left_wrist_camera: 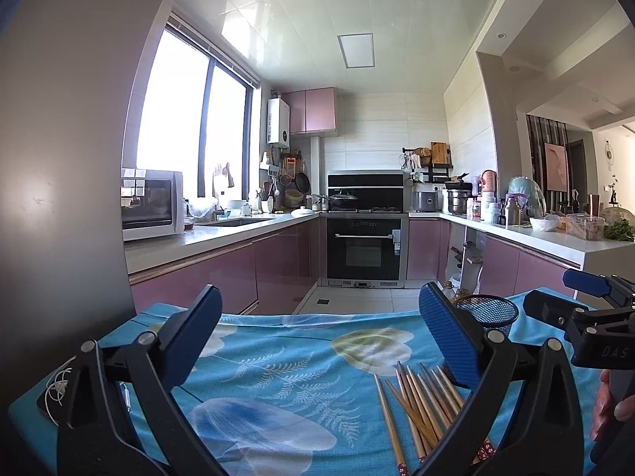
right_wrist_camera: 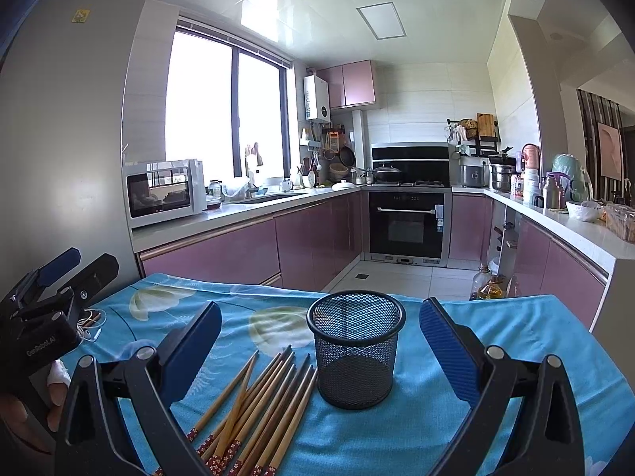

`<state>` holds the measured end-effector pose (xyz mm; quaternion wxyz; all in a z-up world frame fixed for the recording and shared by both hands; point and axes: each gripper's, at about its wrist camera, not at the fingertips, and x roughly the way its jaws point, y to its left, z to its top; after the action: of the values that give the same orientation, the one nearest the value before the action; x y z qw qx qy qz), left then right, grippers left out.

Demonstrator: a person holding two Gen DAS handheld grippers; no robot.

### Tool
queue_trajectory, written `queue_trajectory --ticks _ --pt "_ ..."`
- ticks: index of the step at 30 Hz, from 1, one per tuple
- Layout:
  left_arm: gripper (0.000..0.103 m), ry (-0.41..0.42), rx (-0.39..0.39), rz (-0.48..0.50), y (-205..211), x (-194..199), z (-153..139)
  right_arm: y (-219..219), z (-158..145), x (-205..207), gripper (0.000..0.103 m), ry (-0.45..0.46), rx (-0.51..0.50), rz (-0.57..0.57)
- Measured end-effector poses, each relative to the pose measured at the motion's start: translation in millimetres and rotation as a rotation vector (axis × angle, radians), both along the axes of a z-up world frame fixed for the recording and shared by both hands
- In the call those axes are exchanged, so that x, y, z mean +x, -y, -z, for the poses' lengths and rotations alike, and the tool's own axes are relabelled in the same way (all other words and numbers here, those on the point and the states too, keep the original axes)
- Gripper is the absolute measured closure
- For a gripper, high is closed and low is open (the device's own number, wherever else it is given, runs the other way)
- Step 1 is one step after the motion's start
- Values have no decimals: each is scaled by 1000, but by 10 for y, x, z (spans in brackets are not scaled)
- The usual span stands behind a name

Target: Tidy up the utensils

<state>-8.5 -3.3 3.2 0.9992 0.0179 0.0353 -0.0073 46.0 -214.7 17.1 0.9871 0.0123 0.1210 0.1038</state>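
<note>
Several wooden chopsticks (right_wrist_camera: 262, 404) with red patterned ends lie in a loose bundle on the blue floral tablecloth (right_wrist_camera: 516, 341). An empty black mesh cup (right_wrist_camera: 356, 353) stands upright just right of them. My right gripper (right_wrist_camera: 321, 353) is open, its blue pads spread wide around the cup and the chopstick tips, touching neither. In the left wrist view my left gripper (left_wrist_camera: 317, 337) is open over bare cloth, with the chopsticks (left_wrist_camera: 420, 408) beside its right finger and the mesh cup (left_wrist_camera: 490, 311) partly hidden behind that finger. The right gripper (left_wrist_camera: 555, 301) shows at the far right.
White earphone cables (left_wrist_camera: 59, 386) lie at the table's left edge. A grey fridge wall (left_wrist_camera: 63, 158) rises close on the left. Beyond the table's far edge are the tiled floor, pink cabinets and an oven (left_wrist_camera: 364, 246). A hand (left_wrist_camera: 607, 404) holds the right tool.
</note>
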Motion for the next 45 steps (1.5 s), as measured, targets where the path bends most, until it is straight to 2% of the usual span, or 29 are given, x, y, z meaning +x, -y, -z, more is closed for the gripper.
queue_trajectory --ticks 45 --pt "5 -8 -5 1 23 -2 20 -1 22 16 6 -13 14 -1"
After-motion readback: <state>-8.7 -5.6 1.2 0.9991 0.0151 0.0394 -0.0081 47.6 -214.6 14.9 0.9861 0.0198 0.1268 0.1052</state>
